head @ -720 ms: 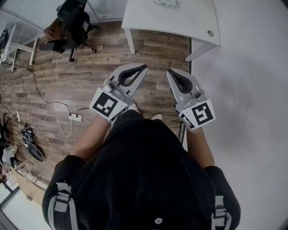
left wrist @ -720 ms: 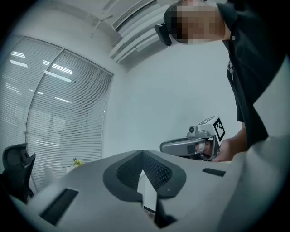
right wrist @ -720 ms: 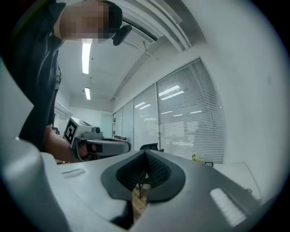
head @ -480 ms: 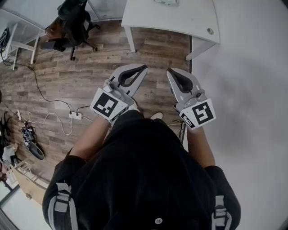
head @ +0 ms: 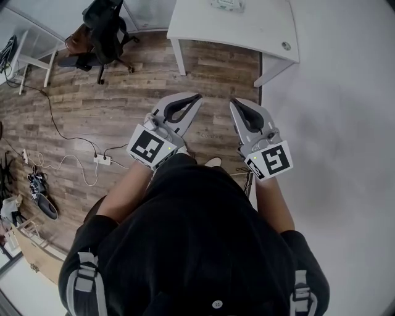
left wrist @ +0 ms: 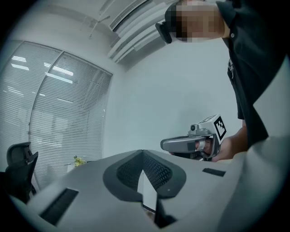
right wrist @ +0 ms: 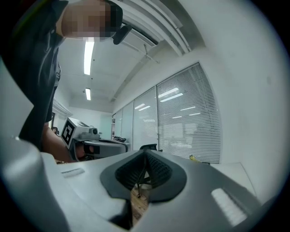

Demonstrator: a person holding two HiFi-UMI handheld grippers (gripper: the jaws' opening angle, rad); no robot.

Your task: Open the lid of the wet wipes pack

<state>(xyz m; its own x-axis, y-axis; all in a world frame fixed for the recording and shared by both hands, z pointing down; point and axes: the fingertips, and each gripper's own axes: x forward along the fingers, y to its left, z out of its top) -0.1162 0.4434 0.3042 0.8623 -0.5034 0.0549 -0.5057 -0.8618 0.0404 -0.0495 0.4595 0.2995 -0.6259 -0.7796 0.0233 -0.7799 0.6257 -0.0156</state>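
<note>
While we stand on the wood floor (head: 123,105), we hold both grippers level in front of us, side by side and apart, their tips pointing toward the table (head: 247,28). The left gripper (head: 197,95) is clenched: in its own view the two jaws meet at the tips, and only a thin slit lower down shows pale background, with nothing caught in it. The right gripper (head: 234,102) is clenched too, its jaws closed tip to tip on nothing, with a strip of floor showing through the slit beneath. Each gripper sees the other off to its side, held in a bare hand, marker cube on top.

The pack (head: 226,4) lies on the far part of the table, well apart from both grippers and cut off by the top edge of the head view. It is too small there for us to tell how its lid stands. Neither gripper touches it or the table.

A black chair (head: 102,28) stands to the left of the table. A power strip (head: 102,160) with its cables lies on the floor at our left.
</note>
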